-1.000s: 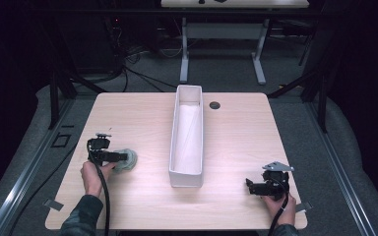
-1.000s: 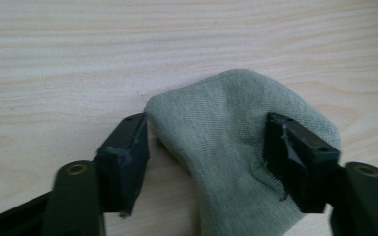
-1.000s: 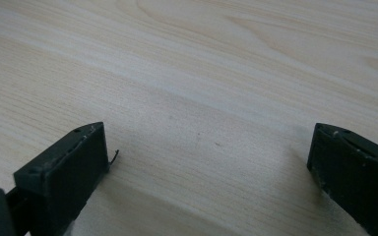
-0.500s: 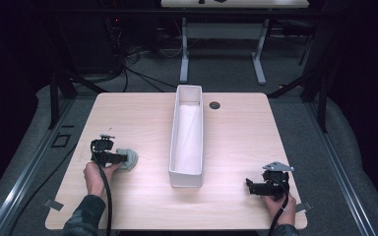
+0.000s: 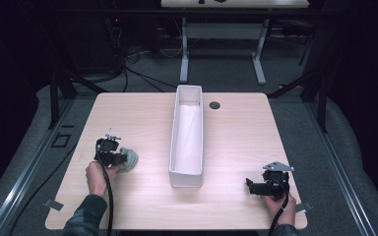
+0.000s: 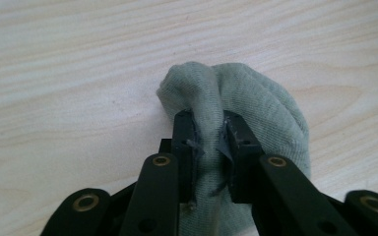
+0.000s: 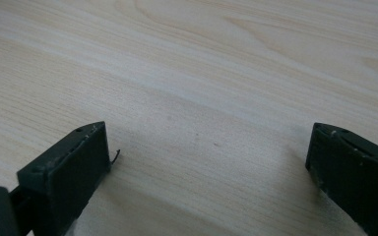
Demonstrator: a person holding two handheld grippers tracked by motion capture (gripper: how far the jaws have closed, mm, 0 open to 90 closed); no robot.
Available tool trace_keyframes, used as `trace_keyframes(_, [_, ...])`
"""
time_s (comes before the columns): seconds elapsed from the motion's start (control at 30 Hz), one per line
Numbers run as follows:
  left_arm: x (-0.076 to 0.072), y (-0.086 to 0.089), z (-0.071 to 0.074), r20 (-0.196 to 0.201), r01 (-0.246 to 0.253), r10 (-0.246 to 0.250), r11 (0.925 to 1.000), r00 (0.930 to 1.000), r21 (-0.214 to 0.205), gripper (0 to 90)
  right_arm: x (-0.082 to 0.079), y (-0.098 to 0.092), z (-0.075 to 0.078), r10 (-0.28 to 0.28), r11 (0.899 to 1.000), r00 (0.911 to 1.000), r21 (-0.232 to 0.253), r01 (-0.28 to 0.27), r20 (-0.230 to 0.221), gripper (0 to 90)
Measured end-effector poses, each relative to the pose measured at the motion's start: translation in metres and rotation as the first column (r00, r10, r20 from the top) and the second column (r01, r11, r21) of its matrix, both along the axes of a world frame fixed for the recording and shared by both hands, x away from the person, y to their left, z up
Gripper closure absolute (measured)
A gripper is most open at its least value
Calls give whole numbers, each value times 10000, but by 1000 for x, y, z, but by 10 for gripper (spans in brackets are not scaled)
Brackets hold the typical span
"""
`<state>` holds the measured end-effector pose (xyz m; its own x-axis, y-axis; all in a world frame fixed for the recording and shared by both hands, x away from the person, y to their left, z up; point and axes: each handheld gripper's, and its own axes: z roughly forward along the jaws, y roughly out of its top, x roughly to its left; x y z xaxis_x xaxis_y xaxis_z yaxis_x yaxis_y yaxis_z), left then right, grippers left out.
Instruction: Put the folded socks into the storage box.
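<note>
A grey-green rolled sock (image 6: 256,113) lies on the wooden table (image 5: 142,118) at its left side, also seen as a small bundle, the sock (image 5: 129,158), in the high view. My left gripper (image 6: 208,129) is shut on a fold of that sock, the jaws pinching the fabric between them; the left gripper (image 5: 112,153) is held by a hand. My right gripper (image 7: 206,152) stands open just above bare wood near the front right, jaws wide apart with nothing between them; in the high view the right gripper (image 5: 256,187) points left.
A long white open bin (image 5: 187,174) runs front to back down the table's middle, between the two grippers. A dark round grommet (image 5: 214,105) sits near the far edge. Cables and table legs stand on the floor beyond.
The left gripper and the sock have shifted slightly toward the front of the table. The right gripper has stayed put.
</note>
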<state>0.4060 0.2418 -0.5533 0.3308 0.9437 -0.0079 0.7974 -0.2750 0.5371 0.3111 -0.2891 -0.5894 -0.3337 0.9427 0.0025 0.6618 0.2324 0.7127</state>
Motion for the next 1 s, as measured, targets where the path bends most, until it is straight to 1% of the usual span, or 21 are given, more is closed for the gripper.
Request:
trace_keyframes(0.03, [-1, -1, 0, 97, 61, -62, 9999, 9999, 130, 795, 0, 0, 0, 2, 10000, 10000, 8, -2, -3, 23])
trace_keyframes(0.17, [-1, 0, 1, 127, 167, -169, 9997, 9998, 155, 808, 0, 0, 0, -1, 10000, 10000, 6, 1, 3, 24])
trace_keyframes(0.3, [-2, 0, 1, 238, 102, -101, 9999, 9997, -11, 813, 0, 0, 0, -45, 10000, 10000, 47, 45, -22, 33])
trace_keyframes(0.33, [-2, 0, 1, 270, 130, -131, 9999, 9996, 26, 814, 0, 0, 0, -45, 10000, 10000, 54, 45, -23, 33])
trace_keyframes(0.43, [-4, -1, 2, 400, 197, -196, 9998, 9990, -30, 816, 0, 0, 0, -45, 10000, 10000, 52, 45, -15, 33])
trace_keyframes(0.57, [-5, -1, 5, 376, 502, -504, 9987, 9980, 62, 817, 0, 0, 0, -51, 10000, 10000, 43, 51, -12, 34])
trace_keyframes(0.67, [-7, 0, 8, 398, 561, -561, 9984, 9976, 16, 817, 0, 0, 0, -59, 10000, 10000, 56, 59, -25, 34])
trace_keyframes(0.77, [-8, 2, 10, 420, 634, -637, 9980, 9971, 85, 817, 0, 0, 0, -72, 10000, 10000, 35, 72, -15, 35])
trace_keyframes(1.0, [-13, 7, 17, 668, 691, -697, 9975, 9953, 117, 817, 0, -1, 0, -78, 10000, 10000, 41, 78, -13, 37])
